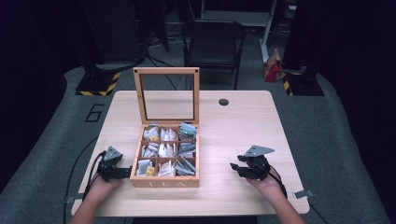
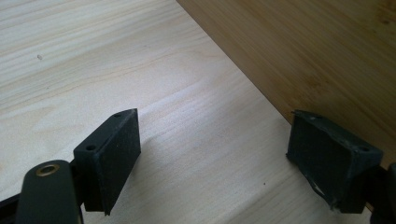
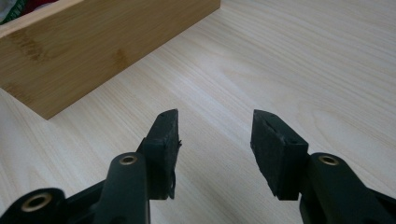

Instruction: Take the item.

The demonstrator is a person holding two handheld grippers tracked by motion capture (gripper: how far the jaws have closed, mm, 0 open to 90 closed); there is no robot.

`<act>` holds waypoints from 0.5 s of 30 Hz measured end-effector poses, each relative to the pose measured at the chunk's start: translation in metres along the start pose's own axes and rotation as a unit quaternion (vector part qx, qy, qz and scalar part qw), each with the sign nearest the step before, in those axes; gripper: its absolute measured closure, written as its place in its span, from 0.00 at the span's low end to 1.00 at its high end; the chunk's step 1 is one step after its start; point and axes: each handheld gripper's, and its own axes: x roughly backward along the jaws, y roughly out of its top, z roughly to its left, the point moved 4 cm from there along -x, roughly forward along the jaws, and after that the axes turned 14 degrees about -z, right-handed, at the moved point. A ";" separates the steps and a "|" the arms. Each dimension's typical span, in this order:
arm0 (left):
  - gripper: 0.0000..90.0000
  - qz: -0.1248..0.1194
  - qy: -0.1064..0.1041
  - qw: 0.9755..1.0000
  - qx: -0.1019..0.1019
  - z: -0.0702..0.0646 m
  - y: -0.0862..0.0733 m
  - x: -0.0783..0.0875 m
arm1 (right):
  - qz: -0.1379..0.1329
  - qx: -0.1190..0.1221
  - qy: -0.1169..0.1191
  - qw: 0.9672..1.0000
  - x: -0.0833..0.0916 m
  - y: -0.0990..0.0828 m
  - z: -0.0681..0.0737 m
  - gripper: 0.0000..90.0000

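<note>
The wooden tea box (image 1: 164,179) sits on the pale wooden table (image 1: 233,130) between the two grippers, its glass-paned lid (image 1: 166,95) standing upright at the far side and its nine compartments filled with tea bags (image 1: 161,151).

The left gripper (image 1: 125,172) rests just beside the box's left wall near the front corner. In the left gripper view (image 2: 212,158) its jaws are spread wide with nothing between them; one pad (image 2: 327,161) sits right against the foot of the box's wall (image 2: 317,51), though whether it touches I cannot tell. The other pad (image 2: 116,154) has bare tabletop (image 2: 93,60) all around it, open out to the table's left edge.

The right gripper (image 1: 235,167) hovers well to the right of the box, jaws pointing toward it. In the right gripper view (image 3: 215,135) the jaws stand partly spread and hold nothing. Ahead and to the left lies the box's side wall (image 3: 93,46) with its near corner clear of the pads; bare wood (image 3: 303,60) stretches ahead and to the right. A round cable hole (image 1: 223,101) lies far beyond this gripper, near the table's back edge.
</note>
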 end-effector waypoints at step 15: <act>0.19 0.002 -0.002 1.000 -0.002 0.000 0.000 0.000 | -0.007 0.010 0.023 1.000 0.008 0.031 0.014 0.61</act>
